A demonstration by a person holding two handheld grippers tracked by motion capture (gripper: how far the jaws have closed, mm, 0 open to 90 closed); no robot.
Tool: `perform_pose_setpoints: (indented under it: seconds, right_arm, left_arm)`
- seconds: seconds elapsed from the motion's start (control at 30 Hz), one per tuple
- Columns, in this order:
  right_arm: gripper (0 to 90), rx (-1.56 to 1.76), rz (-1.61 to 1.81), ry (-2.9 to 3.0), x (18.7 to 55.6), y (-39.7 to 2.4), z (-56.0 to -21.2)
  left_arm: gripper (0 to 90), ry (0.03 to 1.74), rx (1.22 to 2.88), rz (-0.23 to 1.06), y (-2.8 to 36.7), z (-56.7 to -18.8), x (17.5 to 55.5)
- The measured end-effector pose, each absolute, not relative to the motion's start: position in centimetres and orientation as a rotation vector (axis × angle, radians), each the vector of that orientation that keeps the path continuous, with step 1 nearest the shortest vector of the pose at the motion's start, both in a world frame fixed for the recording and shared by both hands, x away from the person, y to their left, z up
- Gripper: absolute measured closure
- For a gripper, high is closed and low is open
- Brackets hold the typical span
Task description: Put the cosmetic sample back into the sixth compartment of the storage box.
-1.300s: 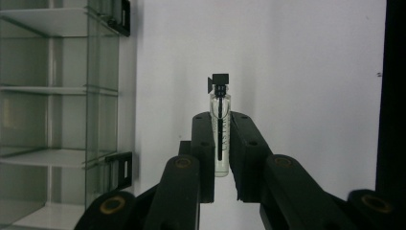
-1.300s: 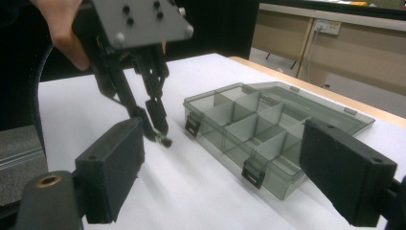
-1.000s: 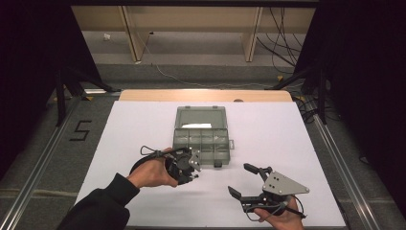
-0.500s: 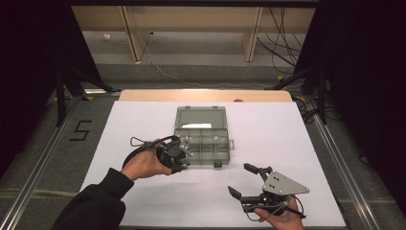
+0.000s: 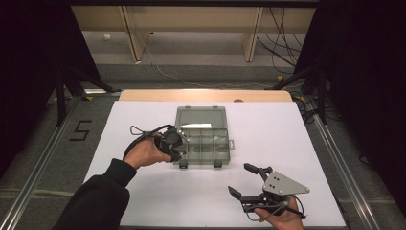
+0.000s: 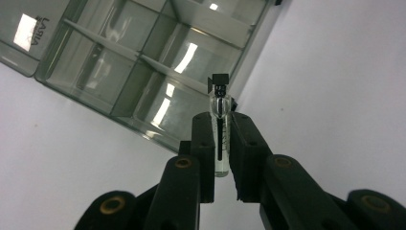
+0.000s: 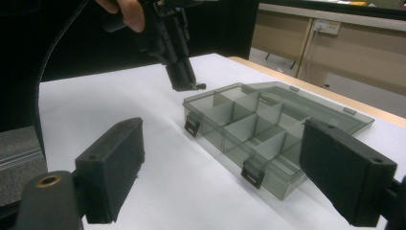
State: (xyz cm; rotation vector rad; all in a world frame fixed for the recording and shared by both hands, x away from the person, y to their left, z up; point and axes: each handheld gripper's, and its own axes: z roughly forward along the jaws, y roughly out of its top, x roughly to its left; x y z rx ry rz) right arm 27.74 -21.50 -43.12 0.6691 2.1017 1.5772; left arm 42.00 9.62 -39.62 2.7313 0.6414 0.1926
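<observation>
One vial (image 6: pixel 220 129) clamped in left gripper (image 6: pixel 221 143) fingers; right gripper (image 5: pixel 249 181) fingers apart.

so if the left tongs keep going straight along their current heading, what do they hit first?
Probably the clear smoky plastic compartment box. The left tongs, shut on a small clear glass vial with a black cap, point at its near corner compartment, cap leading. Depth is unclear, so the vial might meet the box's rim first.

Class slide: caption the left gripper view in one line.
Left hand-held gripper holds a small glass vial above the open compartment box.
</observation>
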Motion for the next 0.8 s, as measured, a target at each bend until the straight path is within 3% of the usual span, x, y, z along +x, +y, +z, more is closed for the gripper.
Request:
perform_pose_setpoints:
  seconds: [0.8]
  right_arm:
    - [16.9,0.661,1.578,2.098,27.8,-21.5,-43.1]
  left_arm:
    - [80.7,0.779,2.730,0.152,9.6,-40.4,44.9]
